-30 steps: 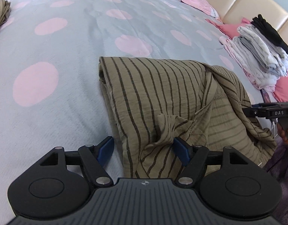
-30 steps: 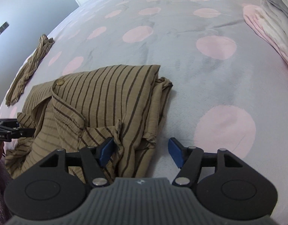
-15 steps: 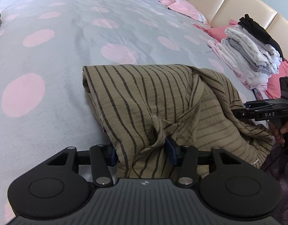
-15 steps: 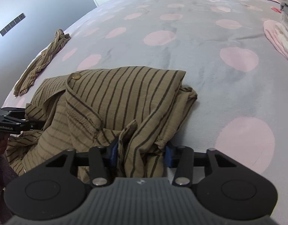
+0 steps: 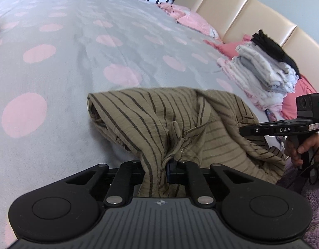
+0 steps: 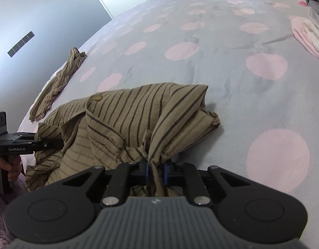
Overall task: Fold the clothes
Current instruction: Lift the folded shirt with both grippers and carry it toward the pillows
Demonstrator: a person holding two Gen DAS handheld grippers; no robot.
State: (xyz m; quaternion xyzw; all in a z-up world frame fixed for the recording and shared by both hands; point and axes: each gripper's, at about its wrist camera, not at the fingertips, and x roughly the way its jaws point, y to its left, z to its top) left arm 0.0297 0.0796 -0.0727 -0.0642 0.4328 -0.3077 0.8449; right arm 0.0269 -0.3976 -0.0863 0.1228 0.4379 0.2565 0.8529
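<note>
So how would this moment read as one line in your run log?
task: fold clothes | left gripper: jaws closing on striped shirt | right gripper: jaws closing on same shirt's near edge | shirt bunched on dotted bedspread

Left pad of the left gripper (image 5: 156,171) hidden behind bunched striped shirt (image 5: 159,122), stack of folded clothes (image 6: 314,16) cut off by the right wrist view's edge, shelf items too small to tell

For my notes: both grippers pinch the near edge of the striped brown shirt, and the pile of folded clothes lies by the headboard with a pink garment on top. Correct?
Not quite: the left wrist view shows a black garment on top of the pile of folded clothes. The rest holds.
</note>
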